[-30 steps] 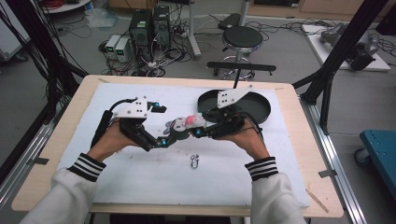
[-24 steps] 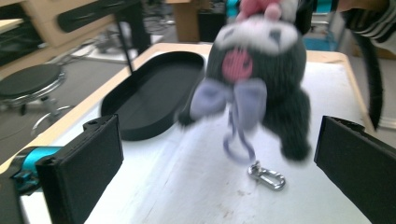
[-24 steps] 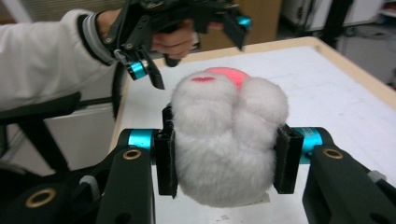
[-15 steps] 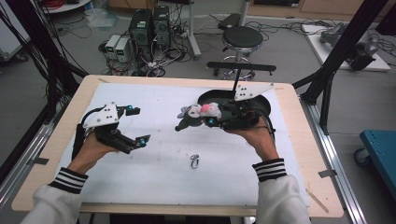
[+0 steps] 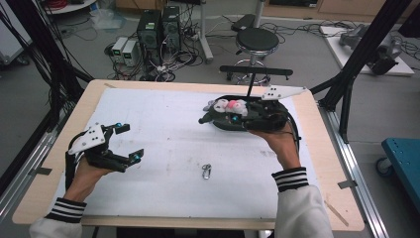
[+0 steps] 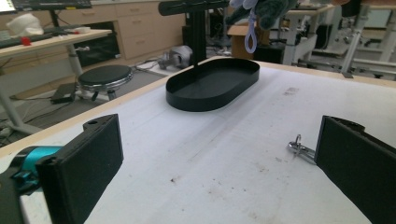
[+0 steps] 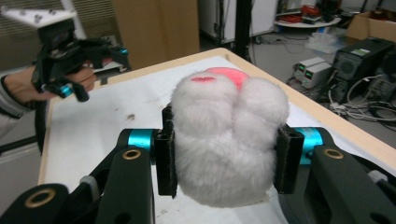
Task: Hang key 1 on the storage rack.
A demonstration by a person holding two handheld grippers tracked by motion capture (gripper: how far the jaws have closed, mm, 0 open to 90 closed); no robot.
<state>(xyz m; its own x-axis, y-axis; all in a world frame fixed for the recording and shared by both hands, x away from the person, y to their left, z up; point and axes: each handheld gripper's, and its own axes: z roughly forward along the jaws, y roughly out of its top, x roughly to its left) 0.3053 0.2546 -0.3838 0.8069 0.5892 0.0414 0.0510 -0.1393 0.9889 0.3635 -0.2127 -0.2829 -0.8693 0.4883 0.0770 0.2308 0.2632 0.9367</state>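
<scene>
A white plush toy with a pink patch point(image 7: 228, 135) is clamped between the pads of my right gripper point(image 7: 226, 161). In the high view that right gripper point(image 5: 218, 114) holds the plush toy point(image 5: 230, 106) just above the left end of a black oval tray point(image 5: 223, 125). My left gripper point(image 5: 130, 142) stands open at the table's left, with nothing between its jaws. From the left gripper point(image 6: 219, 163) the tray point(image 6: 212, 84) lies ahead and the toy point(image 6: 261, 11) hangs above it. A small metal clip point(image 5: 206, 171) lies on the white mat.
The white mat point(image 5: 163, 124) covers most of the wooden table point(image 5: 317, 148). A black post with a crossbar point(image 5: 252, 74) rises behind the tray. A stool point(image 5: 255, 39) and computer boxes point(image 5: 158, 27) stand on the floor beyond the far edge.
The two grippers have drawn apart. My left one moved left and toward the near edge, empty. My right one carried the plush toy right and farther away, over the tray.
</scene>
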